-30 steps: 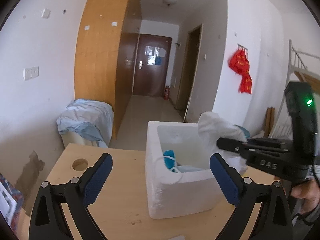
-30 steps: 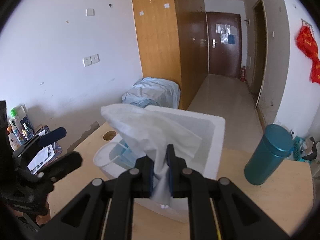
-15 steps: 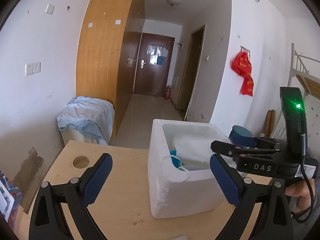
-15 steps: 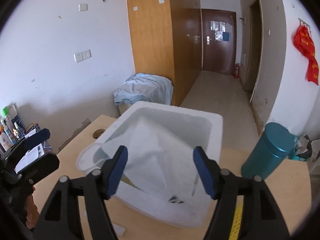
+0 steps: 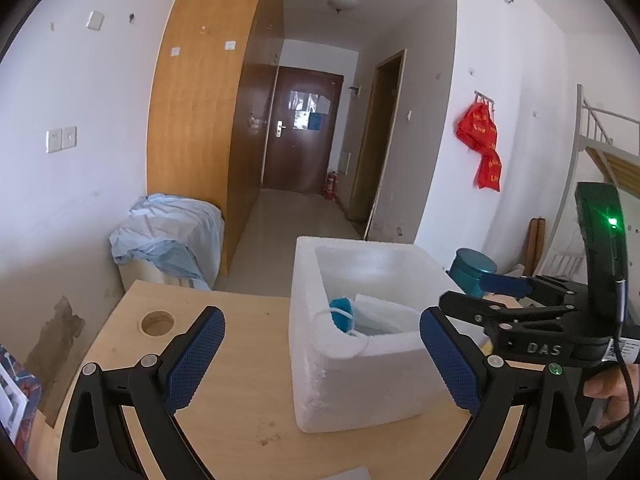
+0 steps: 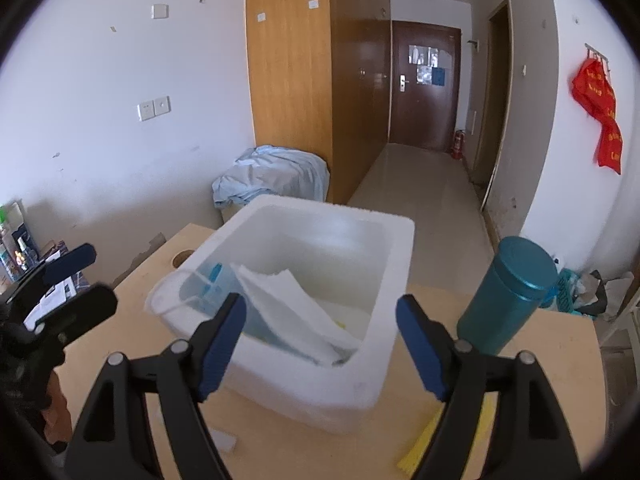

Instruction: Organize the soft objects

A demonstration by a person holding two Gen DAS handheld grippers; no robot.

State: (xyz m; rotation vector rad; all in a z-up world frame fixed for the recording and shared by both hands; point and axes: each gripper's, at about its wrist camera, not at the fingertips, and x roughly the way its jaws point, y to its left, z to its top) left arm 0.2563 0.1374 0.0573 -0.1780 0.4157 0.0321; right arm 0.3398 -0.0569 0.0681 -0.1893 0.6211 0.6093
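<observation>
A white foam box (image 5: 360,384) (image 6: 320,384) stands on the wooden table. Inside it lies a white cloth (image 6: 292,308) (image 5: 380,312), slumped against the near wall, beside a blue mask with a white ear loop (image 5: 342,314) (image 6: 212,276). My right gripper (image 6: 322,312) hovers at the box's near rim, its jaws opening wide, and no pad touches the cloth. In the left wrist view the right gripper (image 5: 468,290) sits at the box's right side. My left gripper (image 5: 320,332) (image 6: 96,276) stands open and empty in front of the box.
A teal cylindrical canister (image 6: 508,300) (image 5: 474,268) stands right of the box. A yellow item (image 6: 424,452) and a small white slip (image 6: 224,440) lie on the table near me. The tabletop has a round hole (image 5: 158,322) at the far left.
The right gripper let go of the white cloth, which dropped into the box, and its jaws spread wide. The left gripper has kept still.
</observation>
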